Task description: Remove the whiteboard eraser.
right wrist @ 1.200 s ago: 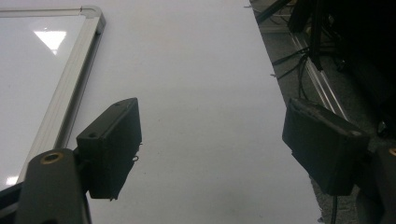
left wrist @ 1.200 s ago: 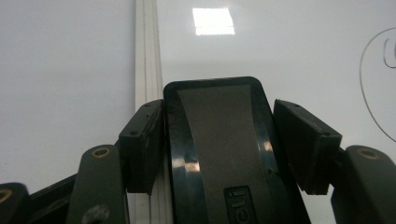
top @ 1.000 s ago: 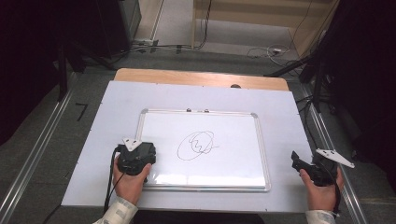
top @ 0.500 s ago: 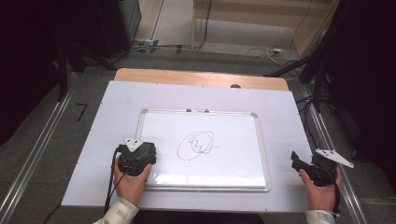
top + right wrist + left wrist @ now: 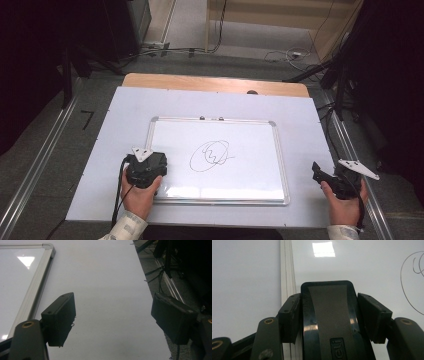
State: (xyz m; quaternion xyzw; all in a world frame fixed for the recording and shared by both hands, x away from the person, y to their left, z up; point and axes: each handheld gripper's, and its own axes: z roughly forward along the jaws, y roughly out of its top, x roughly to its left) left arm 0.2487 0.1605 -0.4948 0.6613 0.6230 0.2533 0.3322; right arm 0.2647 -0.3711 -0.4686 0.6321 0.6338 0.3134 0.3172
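Nothing is shifting on the table except the left gripper [image 5: 146,170], whose jaws have just been closing on the black eraser [image 5: 327,315] over the whiteboard [image 5: 260,165] near its left edge. Wiping is not starting yet: the scribble [image 5: 210,155] is standing whole. The right gripper [image 5: 113,320] is hanging open, empty, beside the board. The eraser's label is too cropped to read.

A black whiteboard eraser [image 5: 329,315] with a grey felt strip (lettering partly hidden) stands clamped over the left edge of the whiteboard [image 5: 250,150], left of its scribble [image 5: 211,155].
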